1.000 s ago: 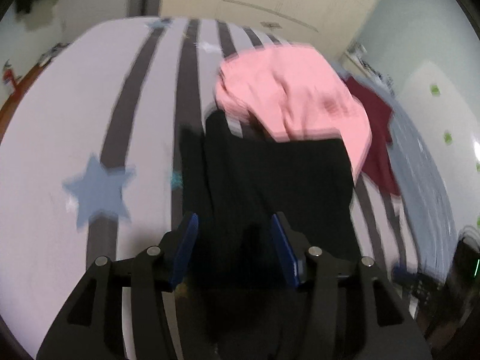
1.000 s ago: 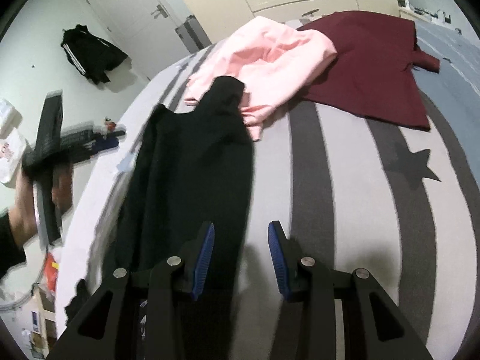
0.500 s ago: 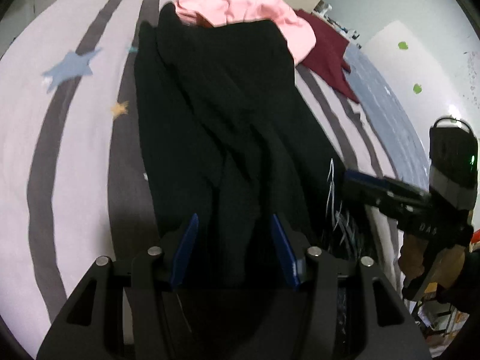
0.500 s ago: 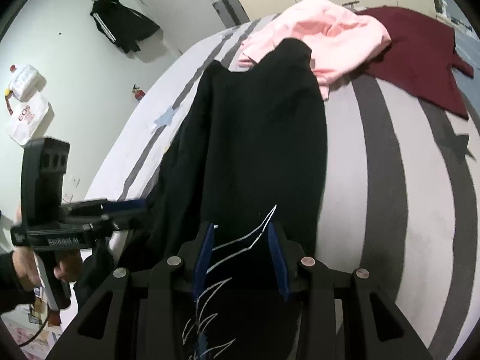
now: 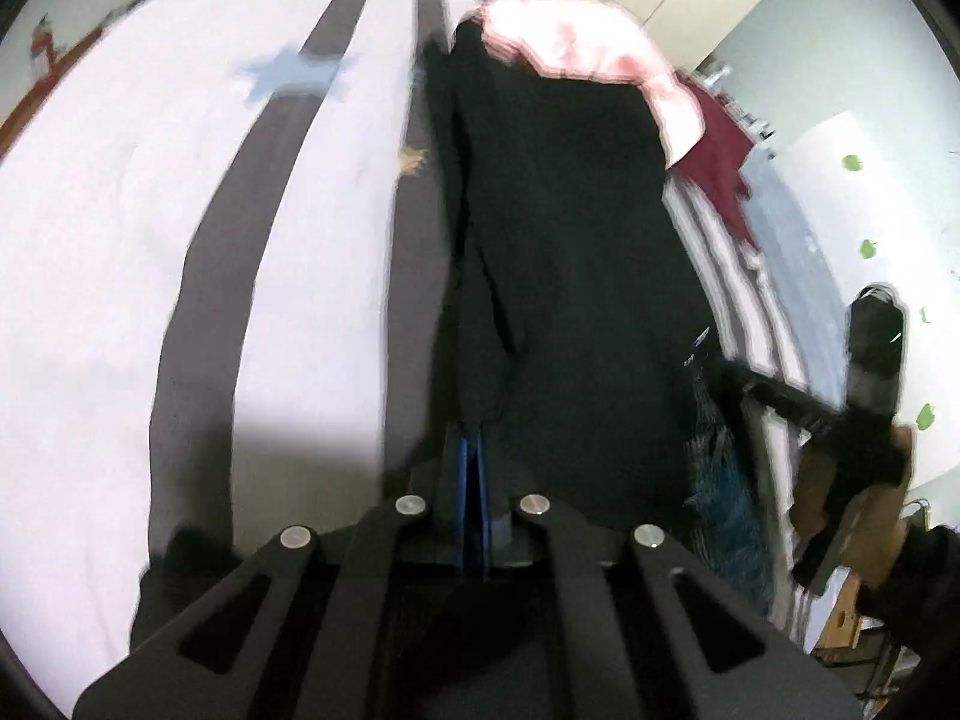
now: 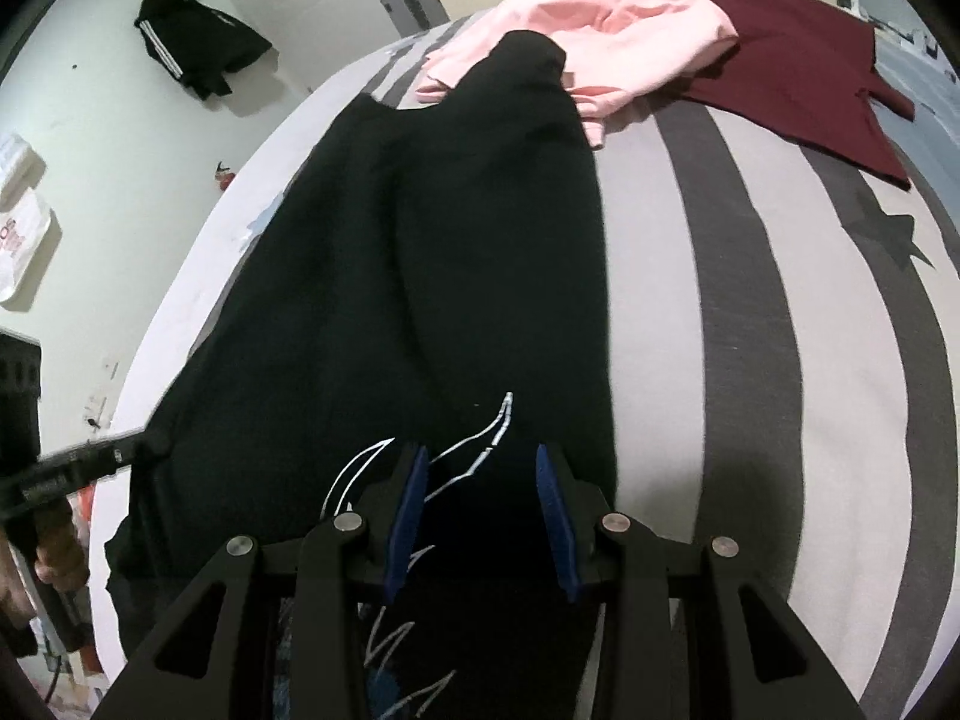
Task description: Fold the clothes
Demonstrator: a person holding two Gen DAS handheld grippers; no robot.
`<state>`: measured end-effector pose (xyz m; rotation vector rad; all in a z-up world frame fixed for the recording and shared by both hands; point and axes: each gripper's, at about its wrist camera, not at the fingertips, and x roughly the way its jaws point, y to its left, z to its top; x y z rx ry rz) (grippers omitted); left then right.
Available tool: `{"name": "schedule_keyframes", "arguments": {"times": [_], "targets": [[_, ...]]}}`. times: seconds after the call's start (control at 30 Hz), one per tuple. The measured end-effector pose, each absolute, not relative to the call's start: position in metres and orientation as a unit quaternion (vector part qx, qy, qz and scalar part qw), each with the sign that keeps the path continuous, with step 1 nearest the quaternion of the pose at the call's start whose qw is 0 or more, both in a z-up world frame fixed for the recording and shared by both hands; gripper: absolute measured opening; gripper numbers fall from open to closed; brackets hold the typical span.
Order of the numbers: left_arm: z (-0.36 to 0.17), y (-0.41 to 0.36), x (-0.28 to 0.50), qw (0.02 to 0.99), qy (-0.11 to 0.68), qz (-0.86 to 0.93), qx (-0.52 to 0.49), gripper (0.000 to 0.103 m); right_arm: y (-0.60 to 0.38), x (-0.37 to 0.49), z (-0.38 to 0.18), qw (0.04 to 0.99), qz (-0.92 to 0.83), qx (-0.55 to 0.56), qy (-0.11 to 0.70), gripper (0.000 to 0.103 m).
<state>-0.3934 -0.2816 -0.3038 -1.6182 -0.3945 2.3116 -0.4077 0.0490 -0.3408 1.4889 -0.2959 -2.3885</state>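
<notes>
Black garment spread lengthwise down the striped bed, far end lapping onto the pink garment, maroon garment lying beyond to the right. Near hem, with its white line print, hanging at the foot of the bed.

Left tool now clenched, blue pads pressed together on a gathered fold at the black garment's left edge; a second ago wide apart over the cloth, half a second ago already narrower. Much closer to the fabric than before, pink garment pushed to the top of the left wrist view, whole view blurred.

Right tool part open, same gap as a second ago, printed hem lying between the pads; contact with the pads not clear. A second ago poised over bare sheet beside the garment, now over the hem itself.

Left tool visible at the left edge of the right wrist view, tip at the garment's side; right tool likewise at the right of the left wrist view.
</notes>
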Motion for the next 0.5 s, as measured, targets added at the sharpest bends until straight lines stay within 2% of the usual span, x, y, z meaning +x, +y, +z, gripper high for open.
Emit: {"name": "schedule_keyframes", "arguments": {"times": [0.1,0.3,0.37,0.5], "targets": [[-0.307,-0.281,-0.398,0.148,-0.145,0.797,-0.568,0.003,0.05,-0.409,-0.342,0.153,-0.835,0.521,-0.092,0.034],[-0.294,-0.299,-0.411,0.112,-0.166,0.816,-0.542,0.021,0.054,-0.413,-0.342,0.143,-0.84,0.515,-0.096,0.034],[-0.291,-0.299,-0.426,0.115,-0.158,0.824,-0.531,0.03,0.055,-0.415,-0.336,0.138,-0.845,0.507,-0.099,0.034],[-0.283,-0.289,-0.482,0.121,-0.139,0.845,-0.502,0.035,0.058,-0.443,-0.329,0.12,-0.858,0.491,-0.09,0.034]]}}
